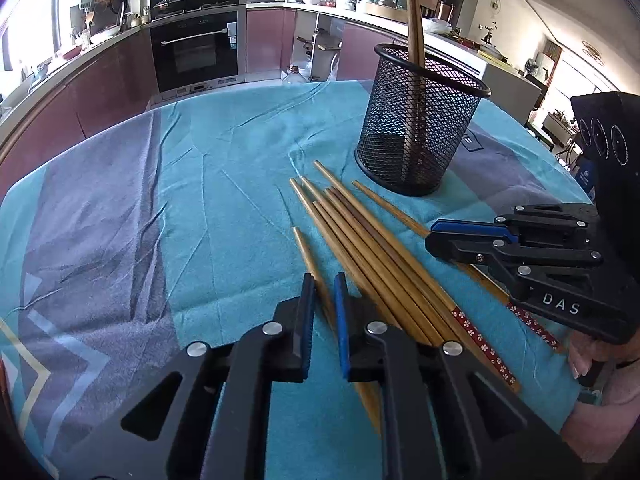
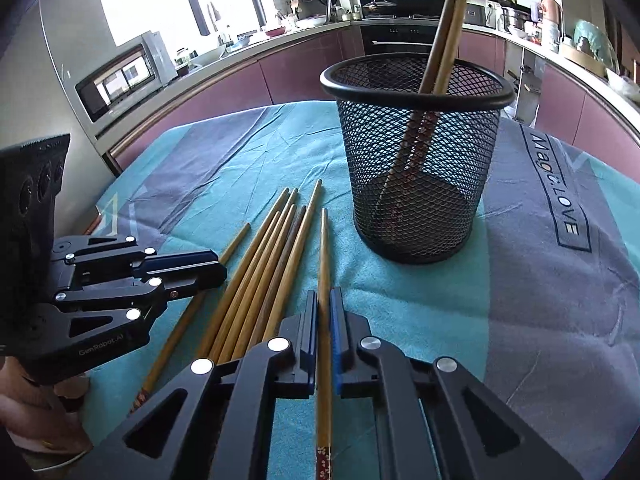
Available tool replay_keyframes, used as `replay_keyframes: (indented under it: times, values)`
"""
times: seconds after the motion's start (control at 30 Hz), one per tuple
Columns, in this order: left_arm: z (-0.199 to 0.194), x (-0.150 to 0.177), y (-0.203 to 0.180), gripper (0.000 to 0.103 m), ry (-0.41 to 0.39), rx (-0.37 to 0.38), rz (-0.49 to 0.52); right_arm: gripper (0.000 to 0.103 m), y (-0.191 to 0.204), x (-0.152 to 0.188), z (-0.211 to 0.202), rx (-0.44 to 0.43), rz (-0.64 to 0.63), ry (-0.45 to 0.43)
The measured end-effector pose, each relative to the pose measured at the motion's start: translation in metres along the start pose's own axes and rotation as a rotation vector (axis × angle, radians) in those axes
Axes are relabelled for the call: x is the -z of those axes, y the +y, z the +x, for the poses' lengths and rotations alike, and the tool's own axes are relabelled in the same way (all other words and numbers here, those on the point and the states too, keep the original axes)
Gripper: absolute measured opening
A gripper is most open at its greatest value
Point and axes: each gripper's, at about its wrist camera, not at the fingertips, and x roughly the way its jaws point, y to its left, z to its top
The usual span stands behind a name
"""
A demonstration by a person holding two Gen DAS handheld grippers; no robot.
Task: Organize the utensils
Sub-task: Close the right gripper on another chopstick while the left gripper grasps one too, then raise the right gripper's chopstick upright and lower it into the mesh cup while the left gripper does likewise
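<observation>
In the left wrist view we see our left hand-held gripper point(image 1: 323, 280) pinched on a single bamboo chopstick point(image 1: 310, 258), the one lying apart at the left edge of the spread; its blue pads point(image 1: 341, 320) sit tight against the stick's sides. Just right of it a bundle of loose chopsticks point(image 1: 372, 248) lies fanned on the teal and grey cloth point(image 1: 200, 200) covering the counter, tips pointing away from us and red flowered ends point(image 1: 486, 350) toward us. Beyond the bundle stands a black mesh holder point(image 1: 420, 120), upright, with two chopsticks point(image 1: 414, 20) leaning inside it. At the right our right hand-held gripper point(image 1: 432, 240) comes in from the side, its jaws drawn together over the rightmost stick of the spread.

In the right wrist view we see the right hand-held gripper point(image 2: 324, 300) clamped on one chopstick point(image 2: 325, 264), which runs straight between the pads and shows its red patterned end at the bottom edge. The loose chopsticks point(image 2: 272, 256) lie just to its left. The mesh holder point(image 2: 416, 152) stands near, ahead and to the right, on the cloth point(image 2: 540, 320), with two sticks point(image 2: 448, 20) inside leaning on its rim. At the left the left hand-held gripper point(image 2: 220, 270) is pressed onto the outermost stick point(image 2: 236, 240), with a hand point(image 2: 36, 412) below it.
</observation>
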Motion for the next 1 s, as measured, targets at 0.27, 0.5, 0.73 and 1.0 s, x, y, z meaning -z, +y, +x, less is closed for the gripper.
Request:
replay_keyframes:
  times: [0.27,0.5,0.73,1.0]
  values:
    - [-0.008,0.003,0.003,0.007,-0.013,-0.002,-0.013,0.005,-0.002,0.0,-0.017,-0.05,0.012,-0.04]
    - [-0.026,-0.003,0.009,0.007,-0.045,0.054,-0.04,0.005,0.0,-0.001,-0.037,-0.085,0.012,-0.089]
    - [-0.052,-0.013,0.008,0.007,-0.095,0.132,-0.051,0.005,-0.005,-0.006,-0.059,-0.122,0.045,-0.161]
    - [-0.083,-0.024,0.005,0.006,-0.163,0.2,-0.053,0.005,-0.011,-0.012,-0.08,-0.132,0.061,-0.232]
